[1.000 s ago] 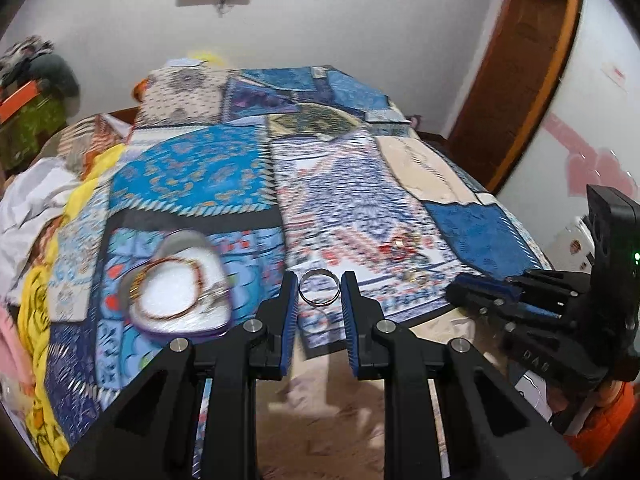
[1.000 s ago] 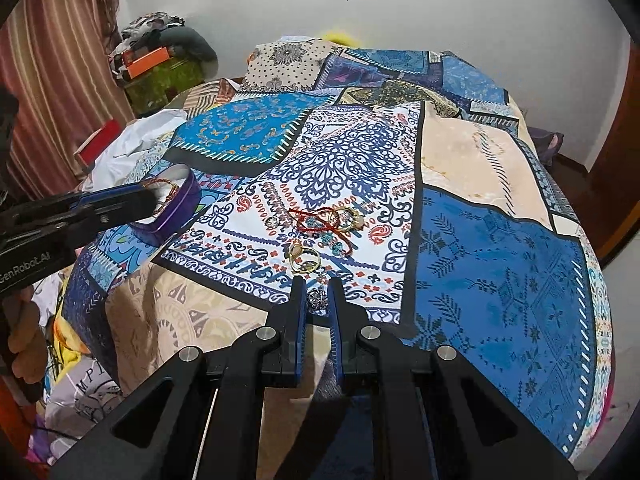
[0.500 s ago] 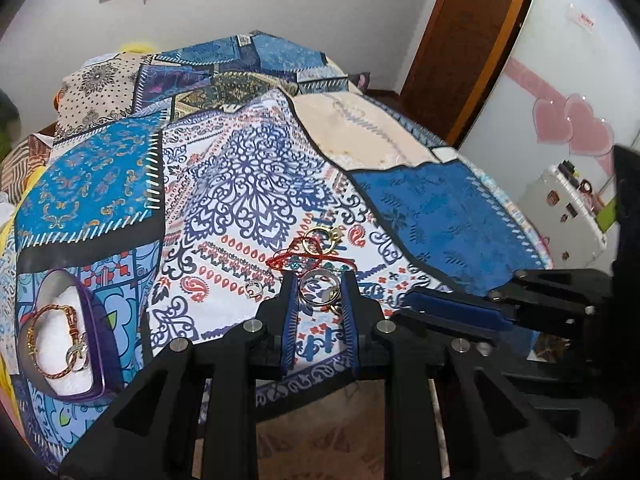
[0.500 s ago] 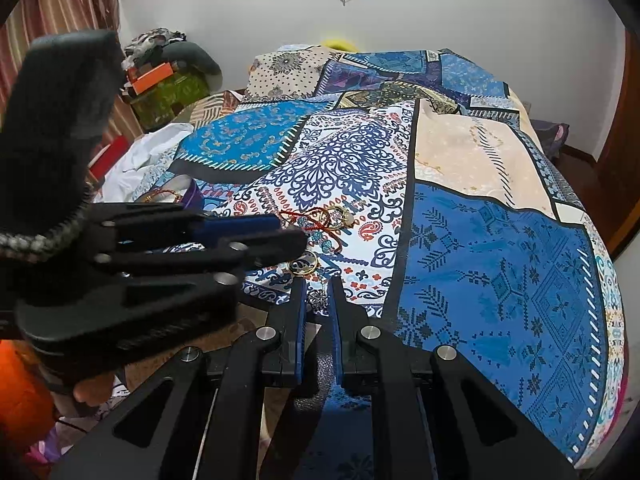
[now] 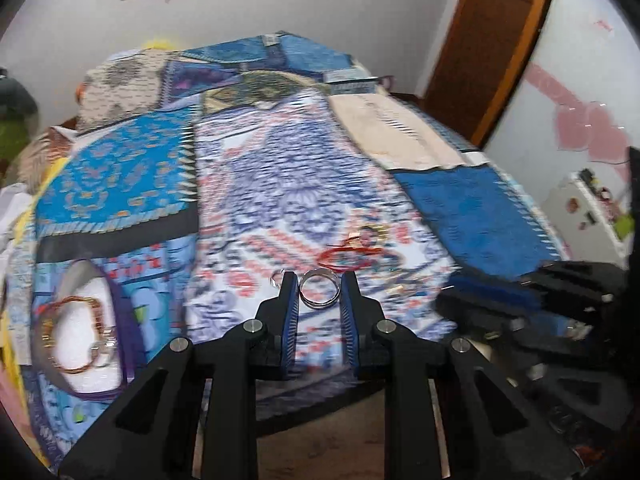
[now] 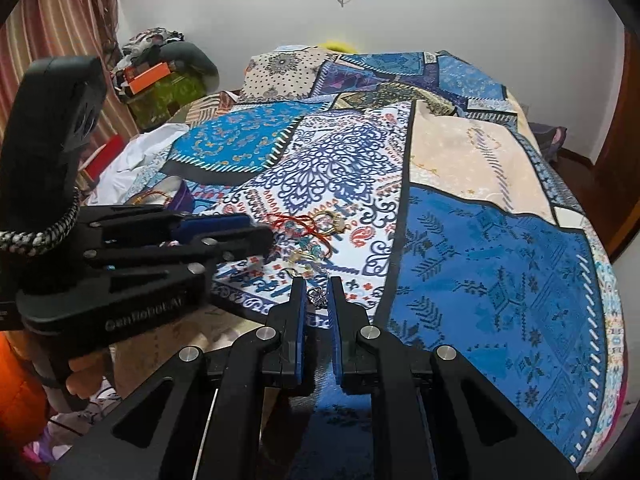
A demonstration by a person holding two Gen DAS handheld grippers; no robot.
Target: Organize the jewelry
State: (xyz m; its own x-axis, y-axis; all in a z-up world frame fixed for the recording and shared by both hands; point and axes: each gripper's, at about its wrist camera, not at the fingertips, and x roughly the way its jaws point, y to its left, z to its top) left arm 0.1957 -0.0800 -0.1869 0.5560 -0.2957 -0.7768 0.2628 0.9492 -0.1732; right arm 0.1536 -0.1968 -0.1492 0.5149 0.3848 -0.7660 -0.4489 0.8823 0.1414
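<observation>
Two grippers over patchwork bedspread [image 6: 500, 264], near edge. Left gripper [image 5: 319, 288] narrow, pads pinching silver ring [image 5: 319, 289]. Right gripper [image 6: 317, 295] almost closed on small silver trinket [image 6: 316, 295]; its form hard to make out. Purple box [image 5: 120, 320] at left holds bangles, partly cut off. Loose jewelry heap [image 6: 316, 236] mid-bed, red thread tangled; left view blurred.

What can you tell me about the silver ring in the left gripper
The silver ring is a plain, shiny metal band, possibly two thin bands together. It stands upright, its opening facing the camera, clamped at its sides between the blue ribbed pads of the left gripper. It hangs above the patterned bedspread, near the loose jewelry pile.
</observation>
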